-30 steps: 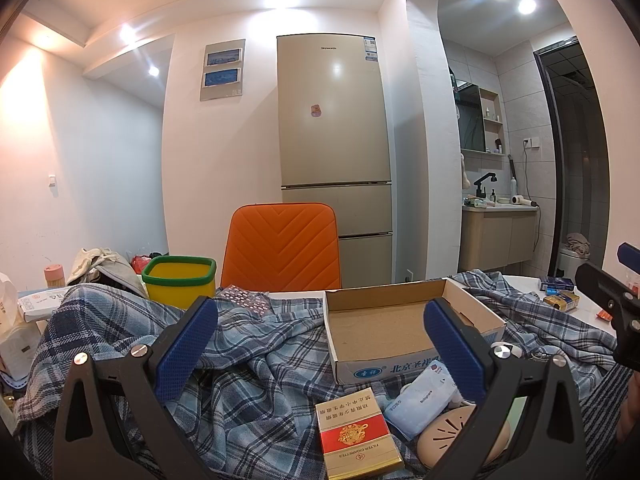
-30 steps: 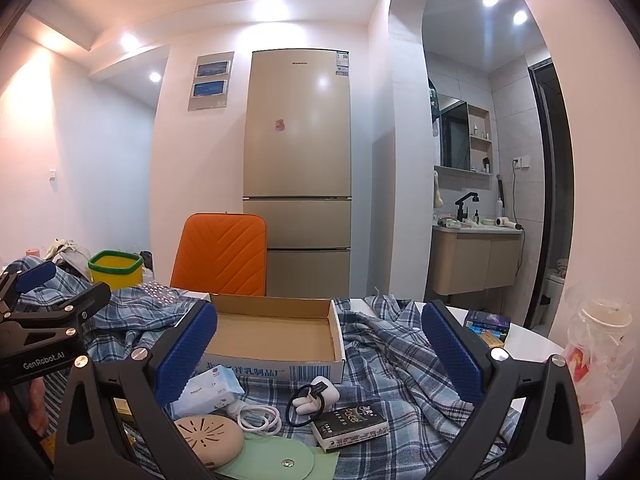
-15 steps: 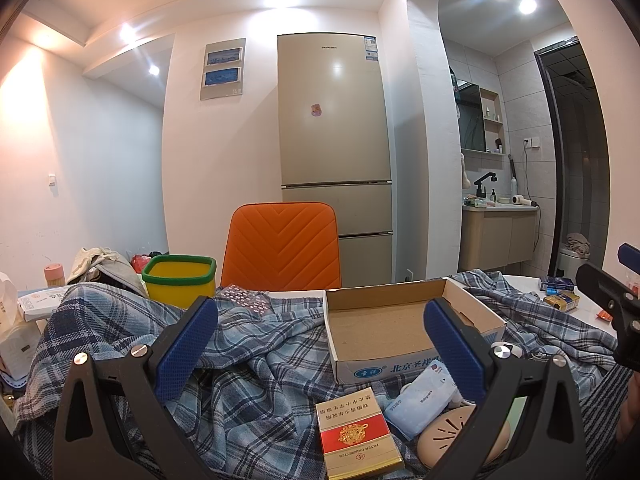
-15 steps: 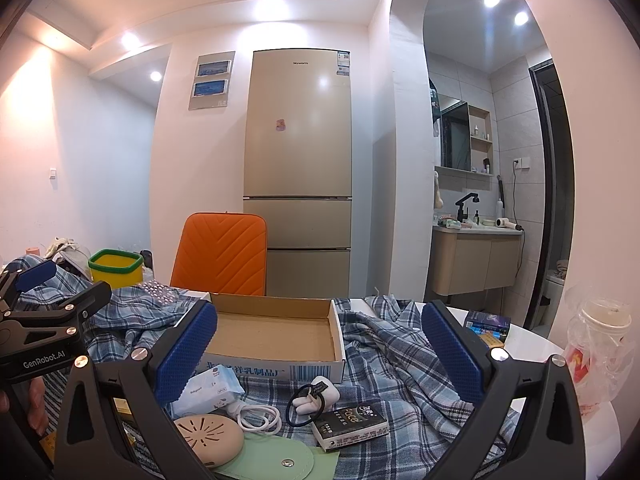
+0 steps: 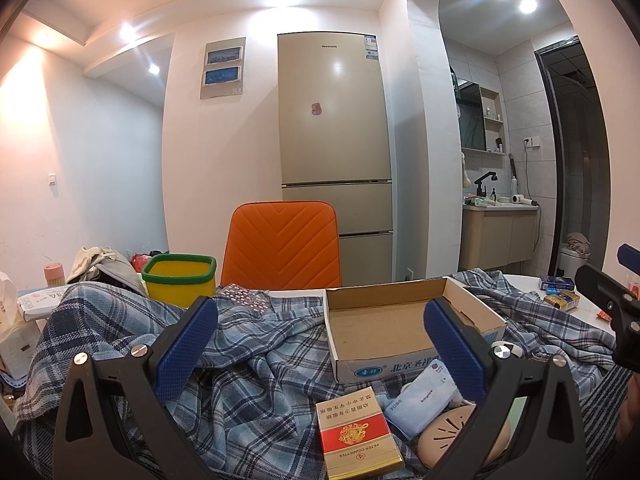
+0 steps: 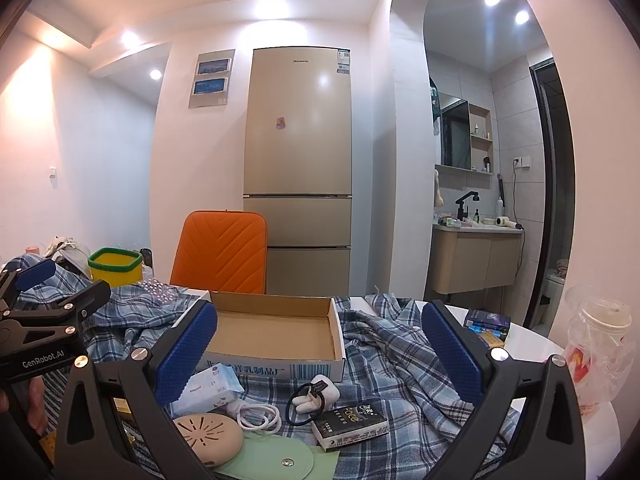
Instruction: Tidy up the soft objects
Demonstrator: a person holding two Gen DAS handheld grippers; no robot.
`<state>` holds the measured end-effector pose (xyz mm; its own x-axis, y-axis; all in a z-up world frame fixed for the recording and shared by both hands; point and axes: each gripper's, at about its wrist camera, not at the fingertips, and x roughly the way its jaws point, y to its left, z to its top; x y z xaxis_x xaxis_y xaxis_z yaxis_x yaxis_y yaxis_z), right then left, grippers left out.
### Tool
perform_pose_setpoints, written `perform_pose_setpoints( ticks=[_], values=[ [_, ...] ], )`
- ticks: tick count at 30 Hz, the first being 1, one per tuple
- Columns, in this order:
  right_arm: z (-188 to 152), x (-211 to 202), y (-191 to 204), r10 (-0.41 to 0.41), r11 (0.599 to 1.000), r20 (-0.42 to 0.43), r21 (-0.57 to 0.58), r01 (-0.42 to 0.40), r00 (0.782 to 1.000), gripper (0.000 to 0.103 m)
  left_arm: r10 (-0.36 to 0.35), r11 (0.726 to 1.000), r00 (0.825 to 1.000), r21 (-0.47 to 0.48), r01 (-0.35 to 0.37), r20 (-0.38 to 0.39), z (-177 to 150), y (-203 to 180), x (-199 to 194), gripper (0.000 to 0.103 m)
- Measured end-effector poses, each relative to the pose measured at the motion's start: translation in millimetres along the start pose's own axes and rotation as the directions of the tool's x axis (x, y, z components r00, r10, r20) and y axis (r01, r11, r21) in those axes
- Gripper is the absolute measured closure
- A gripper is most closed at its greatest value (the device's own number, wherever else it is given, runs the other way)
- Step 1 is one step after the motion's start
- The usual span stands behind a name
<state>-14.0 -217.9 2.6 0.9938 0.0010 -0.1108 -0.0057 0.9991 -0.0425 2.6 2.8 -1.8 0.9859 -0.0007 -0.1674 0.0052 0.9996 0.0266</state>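
A crumpled blue plaid shirt [image 5: 248, 364] covers the table and also shows in the right wrist view [image 6: 392, 344]. An empty open cardboard box [image 5: 384, 320] sits on it, also in the right wrist view [image 6: 276, 332]. In front of the box lie a tissue pack [image 6: 208, 386], a beige round case [image 6: 210, 438], a white cable [image 6: 258, 418], a black hair tie with a white charm [image 6: 314, 394], a green pouch [image 6: 276, 460] and a black box [image 6: 350, 424]. A red and gold cigarette pack [image 5: 356, 432] lies near my left gripper [image 5: 320, 352]. Both the left gripper and my right gripper [image 6: 320, 352] are open, empty, above the table.
An orange chair [image 5: 282, 246] stands behind the table, before a beige fridge [image 5: 334, 152]. A yellow bin with a green rim [image 5: 180, 276] is at the left. A plastic-wrapped cup [image 6: 600, 344] and small boxes [image 6: 486, 326] sit at the right on the white tabletop.
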Motion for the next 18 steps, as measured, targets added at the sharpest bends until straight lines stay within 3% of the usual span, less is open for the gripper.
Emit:
perform_pose_setpoints(
  ticks=[18],
  values=[
    [2.0, 4.0, -4.3, 0.019, 1.0, -0.021, 0.013, -0.018, 1.0, 0.0, -0.007, 0.999, 0.999, -0.031, 0.005, -0.046, 6.0, 7.8, -1.0, 0.001]
  ],
)
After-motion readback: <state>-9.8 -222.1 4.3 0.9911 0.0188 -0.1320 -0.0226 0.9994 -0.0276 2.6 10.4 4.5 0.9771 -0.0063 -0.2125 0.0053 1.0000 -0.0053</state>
